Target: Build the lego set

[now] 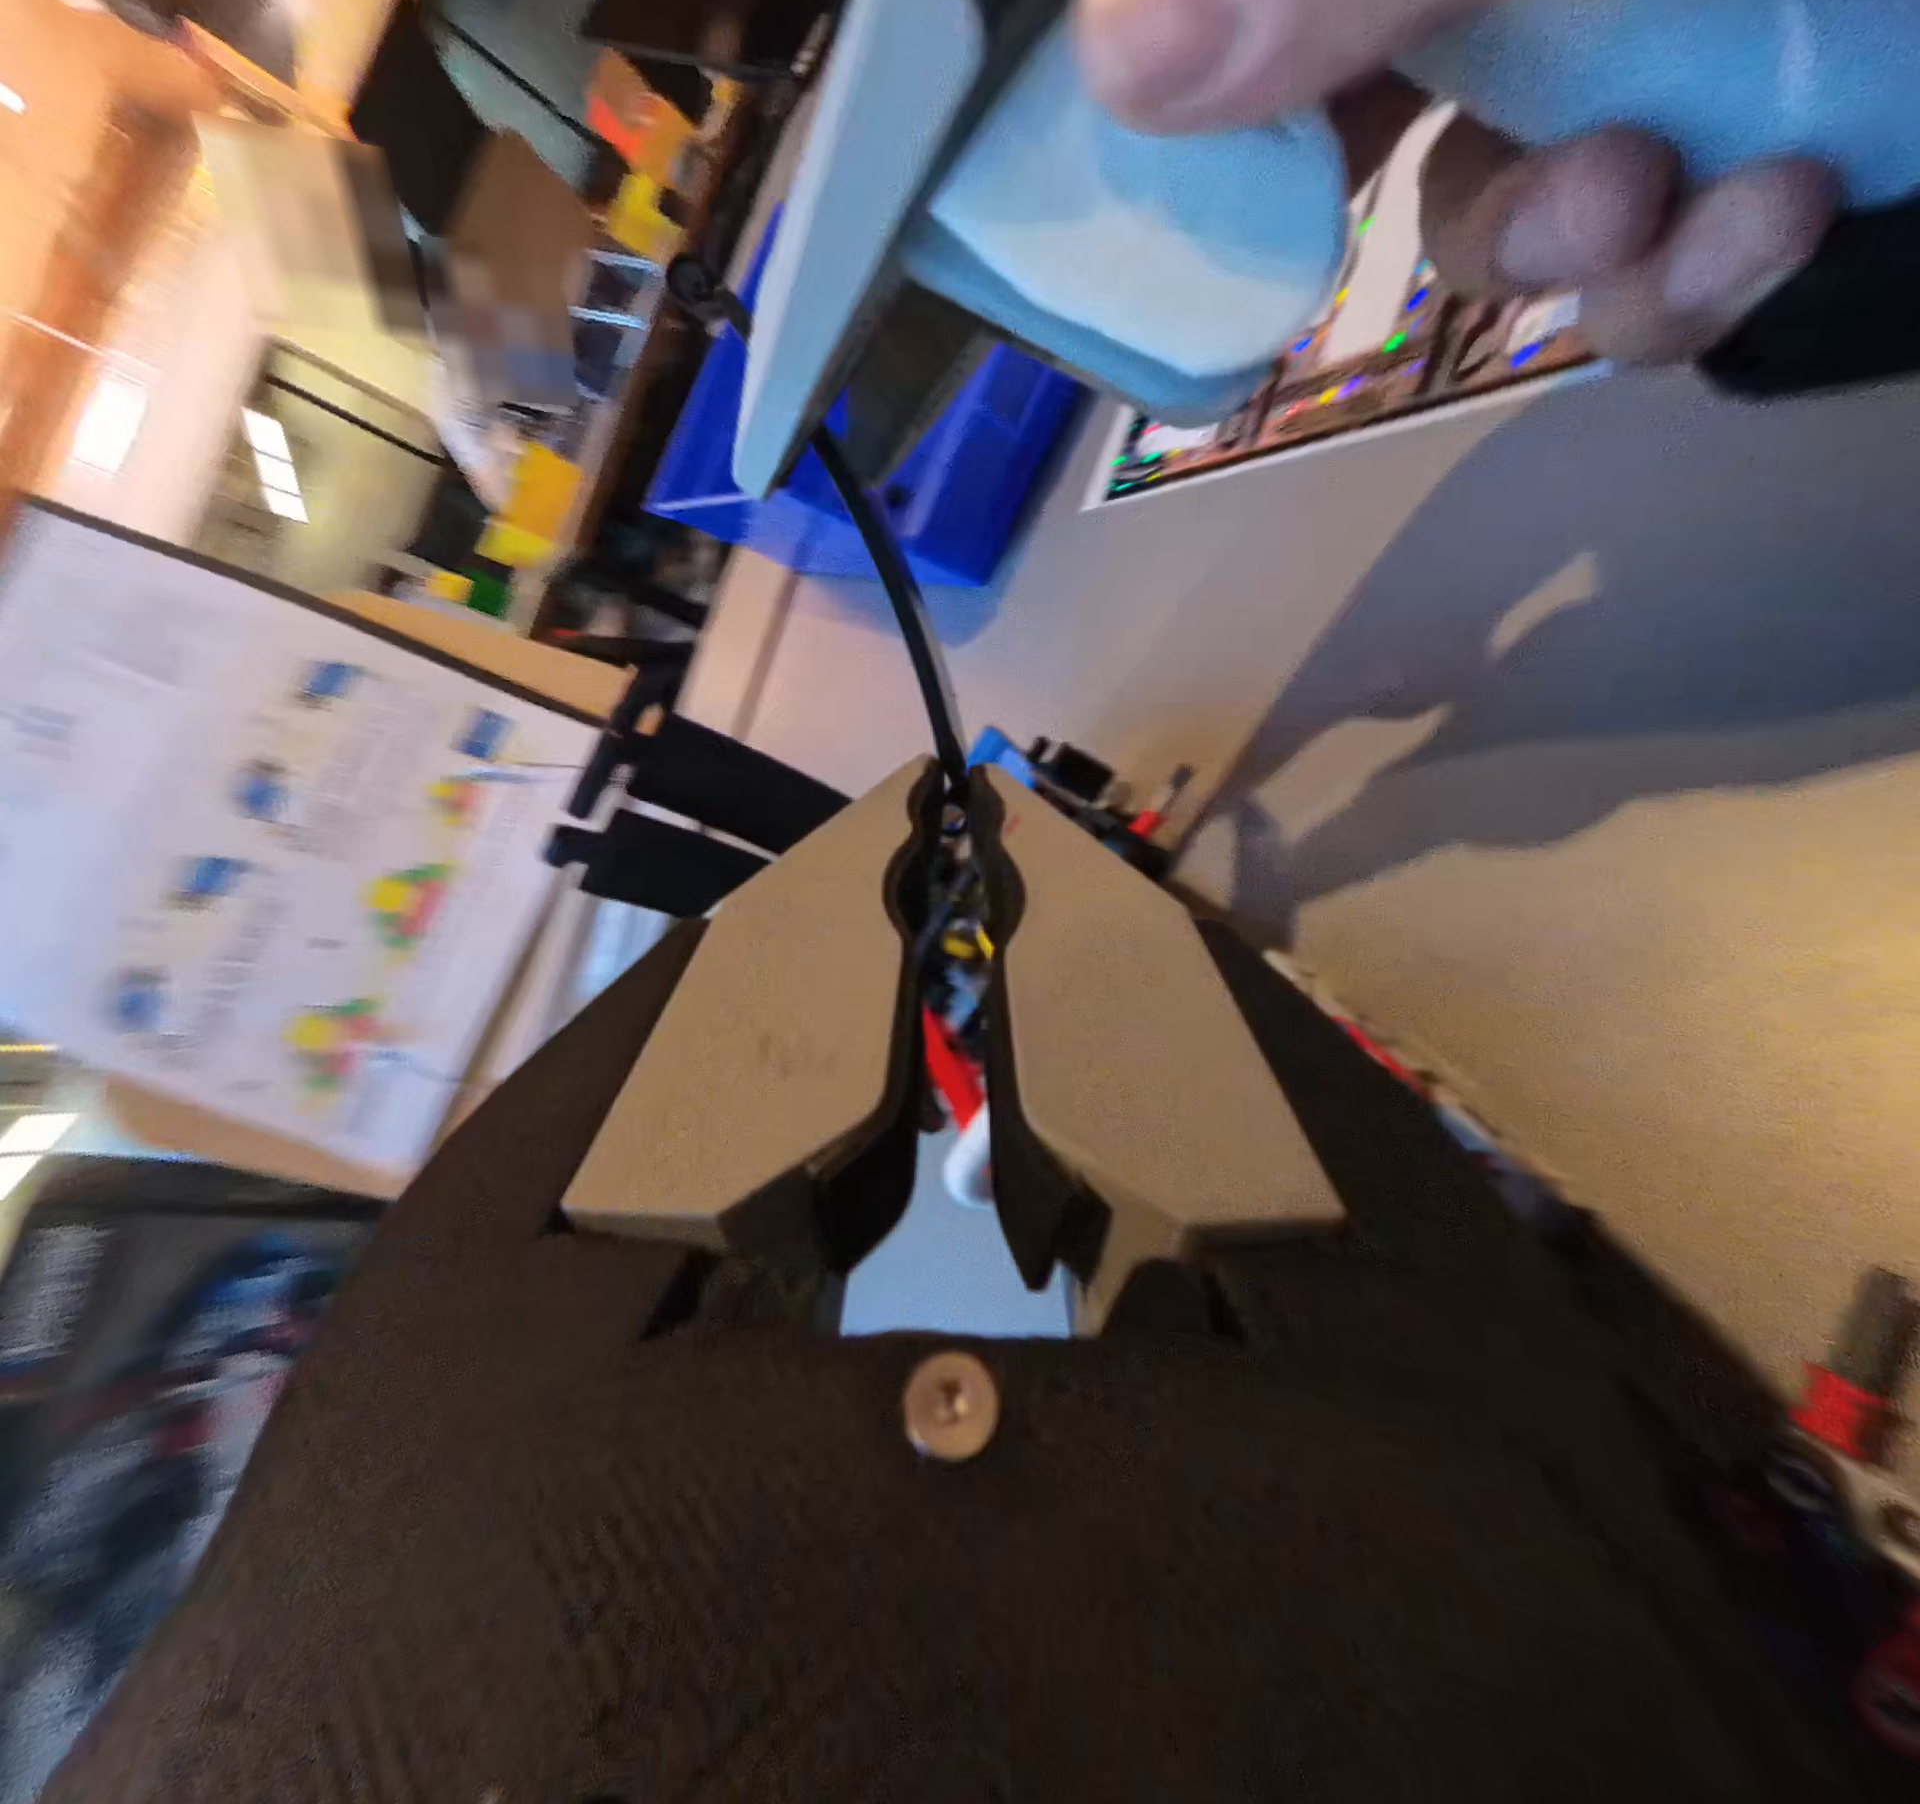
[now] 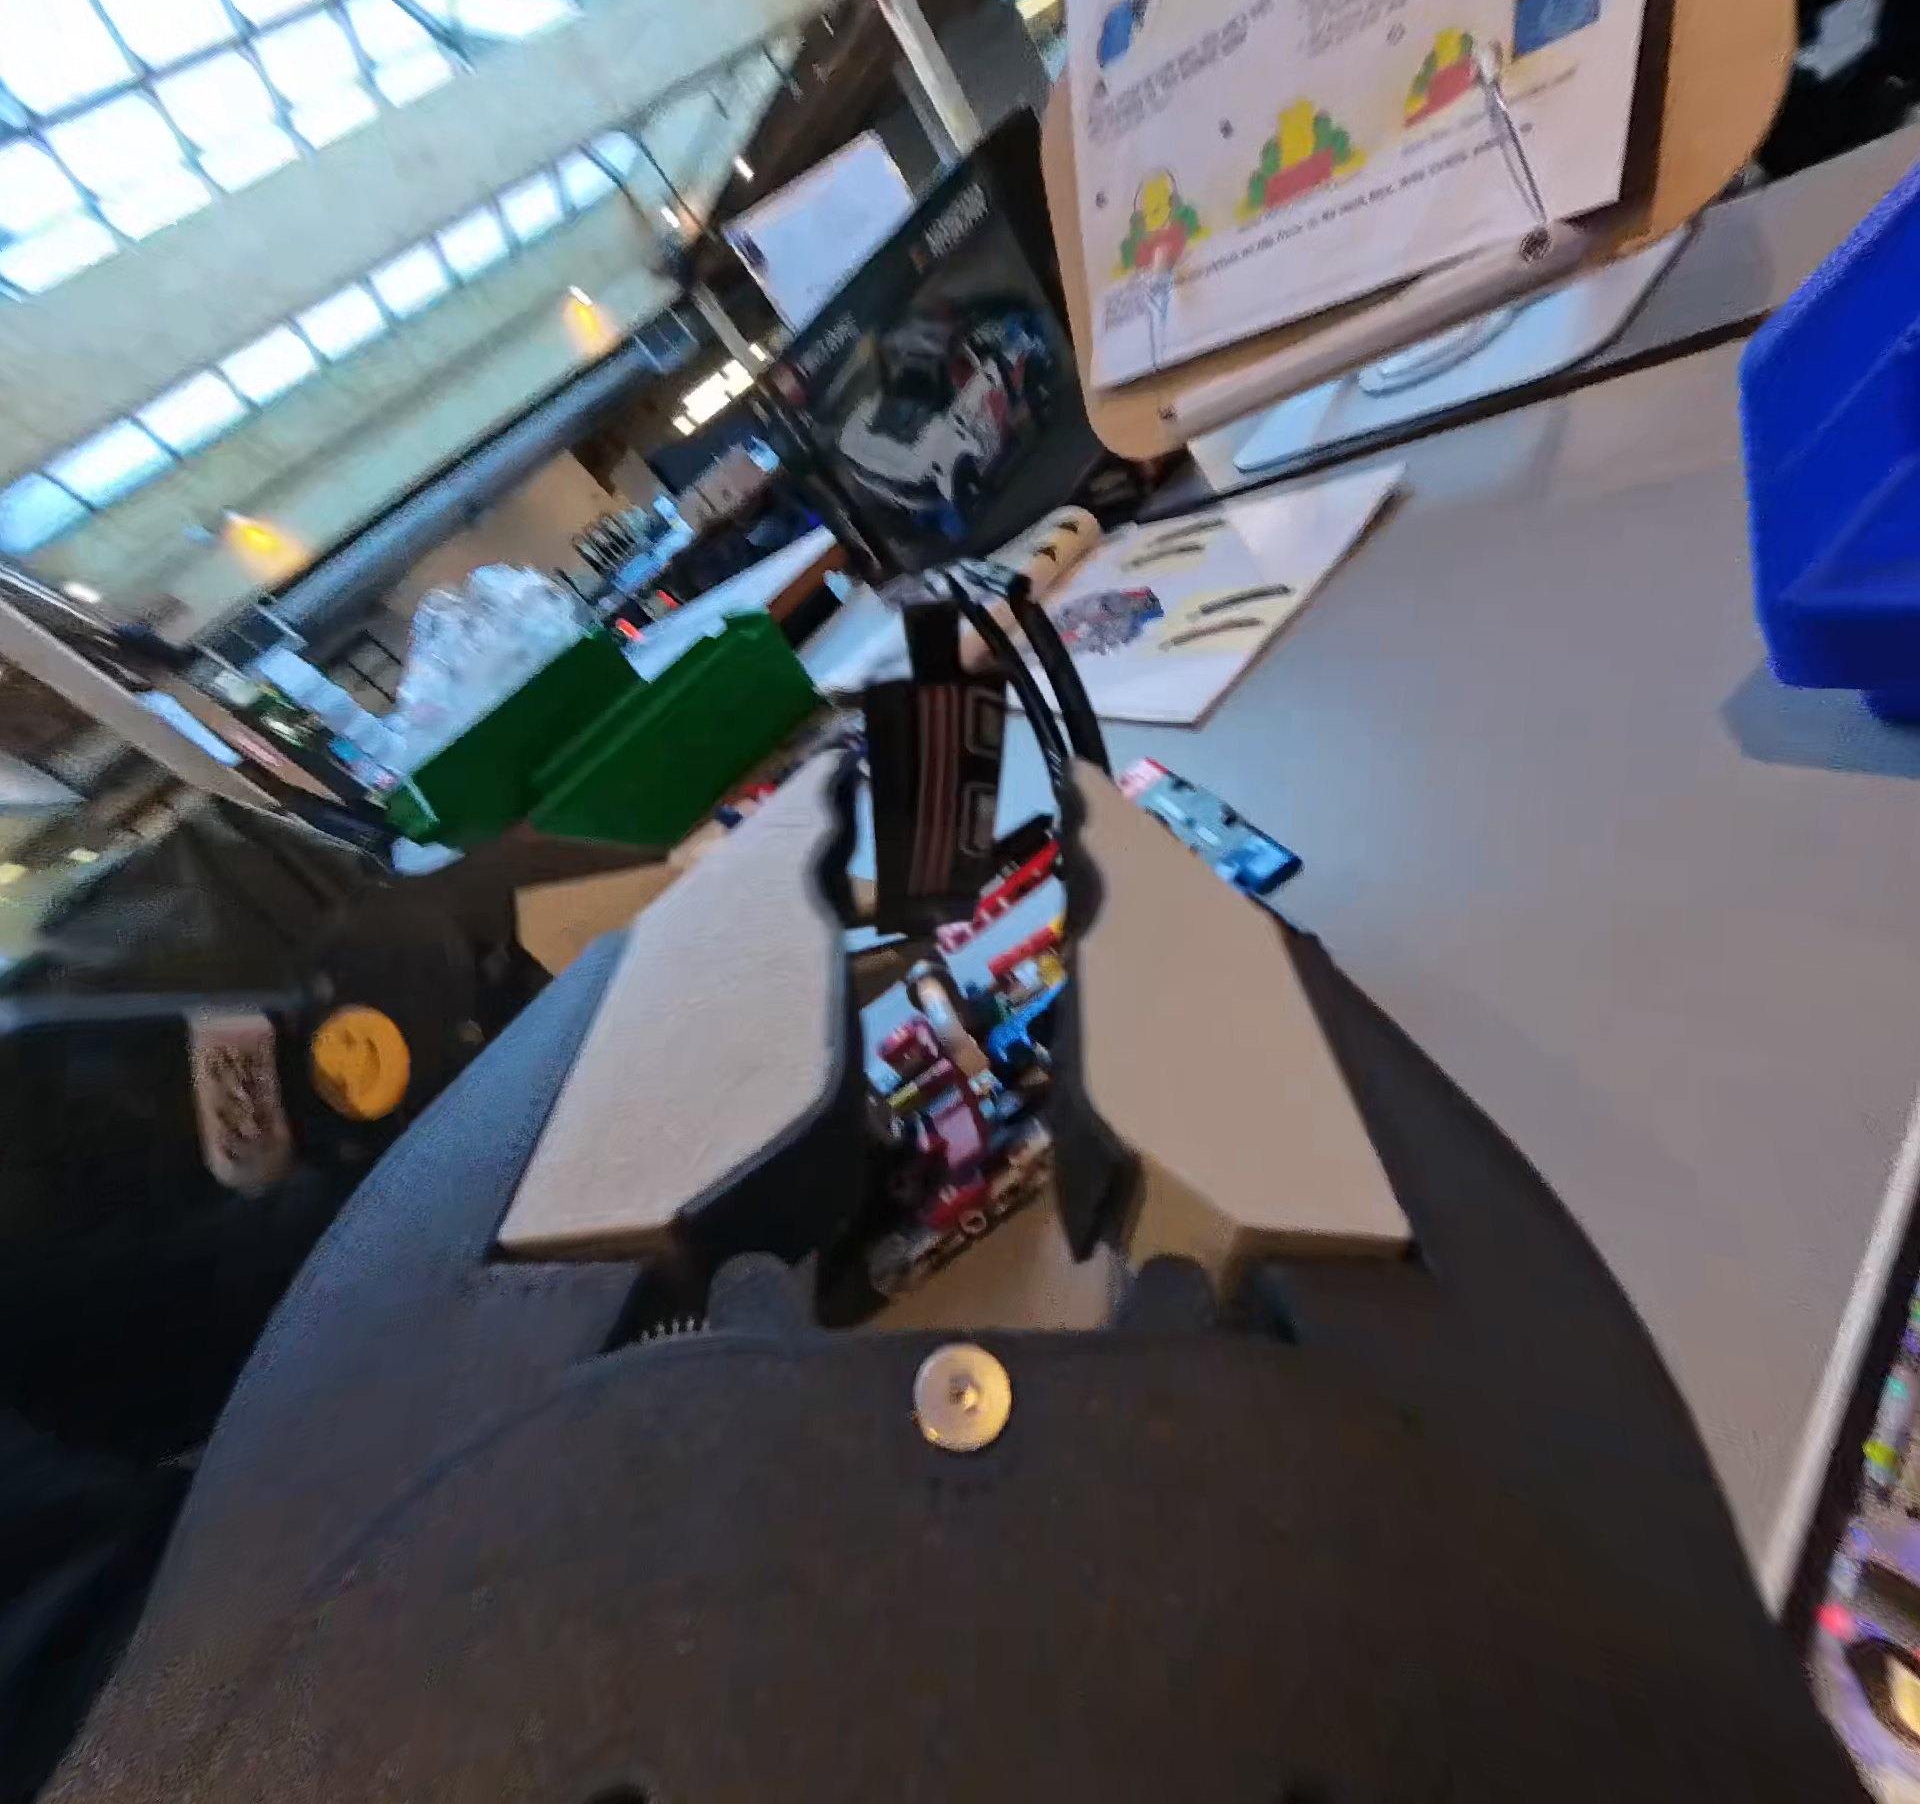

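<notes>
At centre frame in both views, the left claw (image 1: 954,798) pinches a thin black flexible hose (image 1: 906,611), bendy and light, while the right claw (image 2: 956,819) grips the rigid, fragile Lego car model (image 2: 940,798), best held by its solid body.

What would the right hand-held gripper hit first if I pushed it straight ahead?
Probably the black striped lego panel standing just past the right hand-held gripper, with thin black hoses beside it. The panel may already sit between the fingertips; blur makes depth unclear.
</notes>
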Available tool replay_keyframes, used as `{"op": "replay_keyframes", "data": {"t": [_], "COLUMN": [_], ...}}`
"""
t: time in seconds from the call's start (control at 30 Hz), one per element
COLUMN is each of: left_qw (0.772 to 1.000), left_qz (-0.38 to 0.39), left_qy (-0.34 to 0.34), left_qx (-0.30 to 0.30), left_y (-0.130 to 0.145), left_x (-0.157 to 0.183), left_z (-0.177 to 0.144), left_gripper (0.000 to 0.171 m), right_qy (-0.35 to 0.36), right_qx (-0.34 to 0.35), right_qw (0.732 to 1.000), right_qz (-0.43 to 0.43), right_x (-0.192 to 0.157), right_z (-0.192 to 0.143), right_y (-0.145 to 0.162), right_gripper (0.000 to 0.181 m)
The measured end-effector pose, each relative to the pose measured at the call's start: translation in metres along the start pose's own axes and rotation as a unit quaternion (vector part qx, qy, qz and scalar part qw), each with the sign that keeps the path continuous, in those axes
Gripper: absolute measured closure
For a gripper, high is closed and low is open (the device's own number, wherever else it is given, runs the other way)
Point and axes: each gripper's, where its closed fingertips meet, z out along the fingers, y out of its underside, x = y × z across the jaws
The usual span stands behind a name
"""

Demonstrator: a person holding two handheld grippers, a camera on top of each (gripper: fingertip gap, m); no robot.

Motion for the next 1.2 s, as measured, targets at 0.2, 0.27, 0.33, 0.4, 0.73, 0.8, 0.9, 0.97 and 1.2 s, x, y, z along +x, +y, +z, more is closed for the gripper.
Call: {"op": "replay_keyframes", "data": {"t": [0.2, 0.27, 0.33, 0.4, 0.73, 0.8, 0.9, 0.97, 1.2], "left_qw": [0.992, 0.990, 0.988, 0.989, 0.988, 0.989, 0.993, 0.996, 0.988], "left_qz": [0.106, 0.115, 0.124, 0.122, 0.117, 0.113, 0.087, 0.051, -0.034], "left_qy": [-0.071, -0.076, -0.086, -0.081, -0.067, -0.054, -0.023, -0.001, 0.145], "left_qx": [0.005, 0.014, 0.023, 0.034, 0.079, 0.075, 0.071, 0.072, 0.049], "left_y": [-0.013, -0.018, -0.023, -0.027, -0.031, -0.027, -0.018, -0.008, -0.011], "left_x": [-0.005, -0.007, -0.010, -0.009, 0.001, 0.005, 0.010, 0.005, -0.023], "left_z": [0.001, 0.000, 0.000, -0.001, -0.004, -0.006, -0.015, -0.024, -0.029], "left_gripper": [0.169, 0.169, 0.168, 0.168, 0.153, 0.152, 0.148, 0.149, 0.133], "right_qy": [-0.030, -0.040, -0.058, -0.067, 0.113, 0.117, 0.112, 0.113, -0.021], "right_qx": [0.060, 0.070, 0.089, 0.095, 0.033, 0.029, 0.023, 0.009, -0.077], "right_qw": [0.998, 0.997, 0.994, 0.992, 0.784, 0.754, 0.749, 0.749, 0.802], "right_qz": [0.002, -0.005, -0.013, -0.044, -0.609, -0.646, -0.653, -0.653, -0.592], "right_x": [-0.004, -0.008, -0.013, -0.020, -0.081, -0.081, -0.072, -0.061, -0.045], "right_z": [-0.002, -0.005, -0.008, -0.010, 0.000, 0.000, -0.005, -0.009, -0.007], "right_y": [-0.016, -0.020, -0.025, -0.028, -0.012, -0.010, -0.011, -0.013, 0.016], "right_gripper": [0.161, 0.161, 0.161, 0.161, 0.161, 0.161, 0.161, 0.161, 0.161]}}
